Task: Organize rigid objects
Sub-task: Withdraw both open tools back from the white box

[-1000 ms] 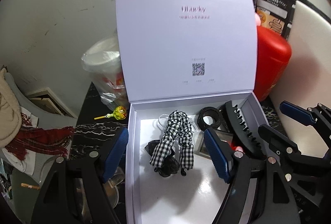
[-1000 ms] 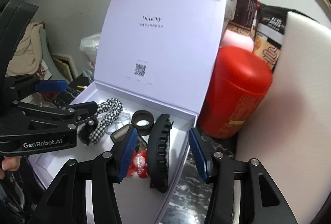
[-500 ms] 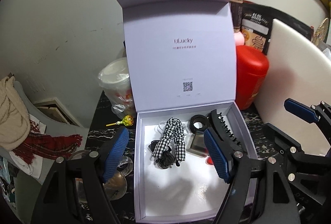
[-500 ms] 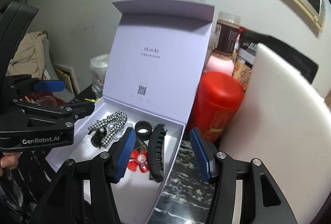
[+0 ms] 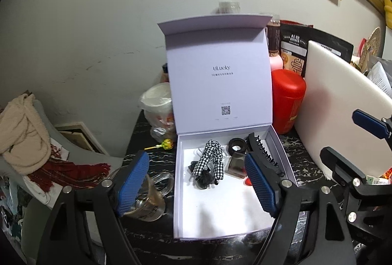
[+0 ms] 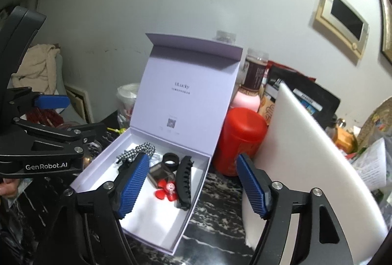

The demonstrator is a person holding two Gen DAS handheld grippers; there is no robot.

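Your left gripper (image 5: 197, 183) hangs above the near left part of the white box (image 5: 180, 191), its blue pads spread wide with nothing between them; those jaws have just been opening further. Your right gripper (image 6: 192, 185) has also just been opening and stands spread over the box's right wall, empty.

The box sits on the dark marbled counter (image 5: 152, 159), lid propped upright. Inside lie the checked scrunchie (image 5: 210, 159), the black ring (image 5: 236, 145), a smoky square clip (image 5: 236, 166) and the black claw clip (image 6: 185, 181) along the right wall.

From the left wrist view you see what the right one hides: a glass mug (image 5: 152, 196) just left of the box, a lollipop (image 5: 166, 144) behind it, and a bagged cup (image 5: 158, 103). There the red flower clip is almost wholly covered by your left gripper's pad.

The right wrist view shows the red flower clip (image 6: 166, 190) plainly, lying between the square clip and the claw clip, and the red canister (image 6: 241, 140) standing just beside the box, next to a white board (image 6: 316, 162).
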